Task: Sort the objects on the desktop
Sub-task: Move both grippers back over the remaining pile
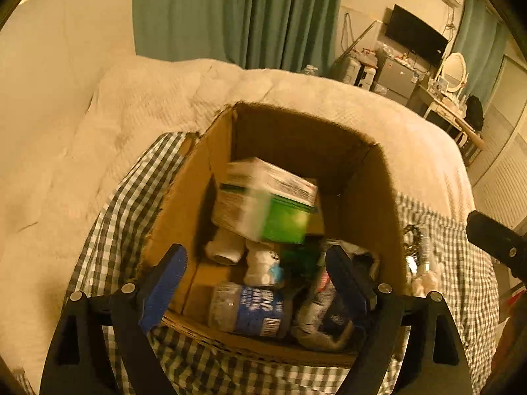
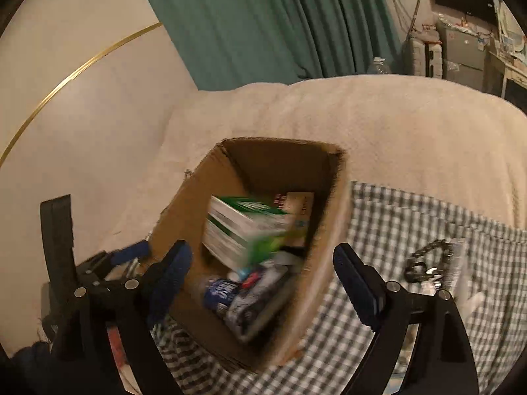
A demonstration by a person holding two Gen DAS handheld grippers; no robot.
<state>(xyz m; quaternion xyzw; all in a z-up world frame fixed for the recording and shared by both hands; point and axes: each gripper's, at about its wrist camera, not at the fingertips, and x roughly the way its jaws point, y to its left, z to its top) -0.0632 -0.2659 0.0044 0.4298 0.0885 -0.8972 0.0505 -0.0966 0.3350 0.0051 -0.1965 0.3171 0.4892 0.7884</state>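
An open cardboard box [image 1: 184, 204] stands on a checked cloth [image 1: 112, 217] on the bed. It holds a white and green carton [image 1: 263, 200], blurred and tilted above the pile, a plastic bottle with a blue label [image 1: 250, 309], small white bottles [image 1: 260, 263] and crumpled packets [image 1: 316, 316]. My left gripper [image 1: 257, 273] is open and empty over the box's near edge. In the right wrist view the box [image 2: 316, 263] and carton [image 2: 237, 230] show again. My right gripper [image 2: 263, 276] is open and empty above the box. The left gripper [image 2: 131, 250] shows at the left.
A dark chain-like item in a clear packet [image 2: 431, 263] lies on the cloth right of the box, also in the left wrist view [image 1: 418, 250]. A cream blanket [image 1: 164, 98] covers the bed. Green curtains [image 1: 237, 16] and a cluttered desk [image 1: 444, 105] stand beyond.
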